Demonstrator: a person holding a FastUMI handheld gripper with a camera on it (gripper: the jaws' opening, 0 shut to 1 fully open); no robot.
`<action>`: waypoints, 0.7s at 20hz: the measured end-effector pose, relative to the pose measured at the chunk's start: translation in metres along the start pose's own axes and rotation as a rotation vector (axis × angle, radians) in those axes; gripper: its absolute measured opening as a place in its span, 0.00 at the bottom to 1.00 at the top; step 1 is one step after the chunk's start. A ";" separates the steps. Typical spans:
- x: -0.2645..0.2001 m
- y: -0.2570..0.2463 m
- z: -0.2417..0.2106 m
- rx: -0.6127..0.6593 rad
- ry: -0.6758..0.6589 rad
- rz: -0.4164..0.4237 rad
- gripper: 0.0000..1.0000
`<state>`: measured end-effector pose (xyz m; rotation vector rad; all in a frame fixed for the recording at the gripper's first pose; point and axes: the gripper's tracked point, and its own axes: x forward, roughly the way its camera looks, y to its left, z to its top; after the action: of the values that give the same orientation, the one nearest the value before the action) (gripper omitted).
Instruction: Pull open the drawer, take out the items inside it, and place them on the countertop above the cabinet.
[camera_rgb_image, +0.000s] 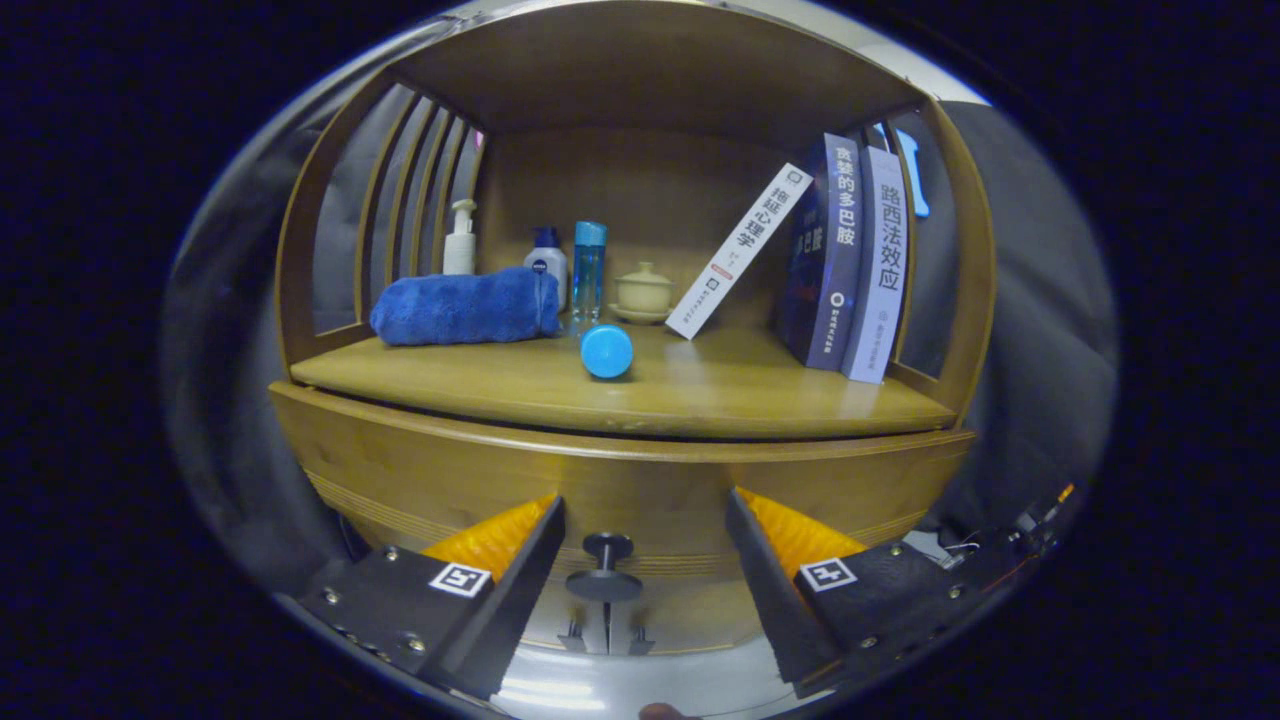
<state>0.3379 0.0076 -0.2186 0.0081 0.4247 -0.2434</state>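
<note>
1. Gripper (645, 560) faced the front of a wooden cabinet (400, 470); its fingers stood wide apart, clamped on nothing.
2. Drawer front (640, 500) ran across just beyond the fingertips and looked closed. Its contents could not be seen.
3. Dark knob (606, 572) on the drawer front sat between the two fingers, roughly centred in the gap, touched by neither.
4. Countertop (700, 390) lay above the drawer, forming the floor of an open shelf with slatted sides.
5. On the countertop, toward the left: a rolled blue towel (465, 307) lying on its side.
6. Behind the towel stood a white pump bottle (460, 238) and a white bottle with dark cap (547, 262).
7. Just beside those, a tall clear blue bottle (588, 270) stood upright; a blue round-ended item (607, 351) lay in front of it, nearer the counter edge.
8. A small lidded cup on a saucer (643, 292) sat near the back, centre.
9. To the right: one white book (738, 250) leaned tilted, with two more books (850, 260) upright against the right side frame.
</note>
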 end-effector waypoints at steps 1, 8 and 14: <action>0.003 0.001 0.000 0.003 0.002 -0.005 0.97; -0.017 -0.003 0.015 -0.024 -0.065 0.001 0.97; -0.104 -0.021 0.070 -0.016 -0.218 0.060 0.97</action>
<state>0.2697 0.0069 -0.1116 -0.0211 0.2088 -0.1790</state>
